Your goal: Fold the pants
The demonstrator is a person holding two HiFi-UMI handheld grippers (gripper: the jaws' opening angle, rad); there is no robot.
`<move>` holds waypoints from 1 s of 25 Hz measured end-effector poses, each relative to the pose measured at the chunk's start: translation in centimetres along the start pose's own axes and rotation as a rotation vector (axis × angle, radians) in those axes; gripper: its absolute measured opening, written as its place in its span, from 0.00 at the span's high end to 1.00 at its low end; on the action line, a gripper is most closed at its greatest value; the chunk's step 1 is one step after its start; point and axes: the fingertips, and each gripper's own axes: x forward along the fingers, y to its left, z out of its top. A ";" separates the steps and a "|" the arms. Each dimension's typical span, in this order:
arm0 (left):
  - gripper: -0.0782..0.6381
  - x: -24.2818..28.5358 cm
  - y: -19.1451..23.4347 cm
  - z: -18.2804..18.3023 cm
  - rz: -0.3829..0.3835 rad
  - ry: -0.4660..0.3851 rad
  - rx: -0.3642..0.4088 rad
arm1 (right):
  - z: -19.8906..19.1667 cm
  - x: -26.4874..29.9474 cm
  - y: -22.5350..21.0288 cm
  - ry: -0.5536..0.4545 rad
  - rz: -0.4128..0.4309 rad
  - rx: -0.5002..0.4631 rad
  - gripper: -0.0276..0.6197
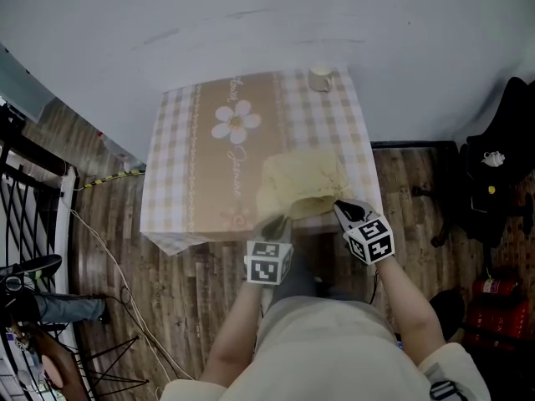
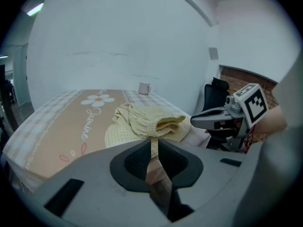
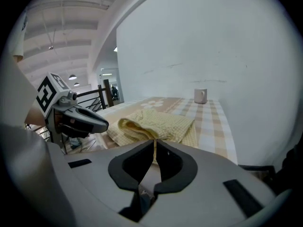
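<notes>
Nearest the viewer, the left gripper (image 1: 275, 224) and the right gripper (image 1: 342, 210), both held low at the near edge of the table (image 1: 171, 186) and both aimed forward and somewhat downward; left jaws a narrow slit apart with nothing between them, only cloth and tabletop showing through the gap from beyond; right jaws all but together, a hairline slit, likewise holding nothing. Directly ahead of both, the pants (image 1: 303, 182), pale yellow check, lying in a loose, partly doubled heap on the near right part of the table, short of its right edge and well clear of the printed daisy (image 1: 236, 122) to the far left. The heap is wider than deep, its long axis running roughly across the person's front, so that one gripper faces each end of its near hem: the left tip just beside the near left corner, the right tip just beside the near right corner. Neither is seen to touch the cloth; the right appears, by a small margin, the closer. The coming move likely turns on this flanking: each gripper would need to open and advance straight ahead to its own corner. Beyond the heap, bare checked cloth; farthest, a mug (image 1: 320, 78) at the back edge by the wall (image 1: 267, 23).
</notes>
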 end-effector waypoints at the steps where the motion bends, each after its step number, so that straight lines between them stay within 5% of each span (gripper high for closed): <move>1: 0.83 -0.4 -0.1 0.0 0.007 -0.012 -0.007 | 0.2 -0.5 0.3 -0.016 -0.006 0.009 0.94; 9: 0.85 -4.2 -1.3 -0.1 0.015 -0.087 -0.089 | 1.5 -4.6 3.0 -0.105 -0.047 0.036 0.94; 25: 0.86 -8.9 -4.2 0.0 -0.024 -0.157 -0.081 | 2.6 -10.8 6.6 -0.204 -0.068 0.064 0.95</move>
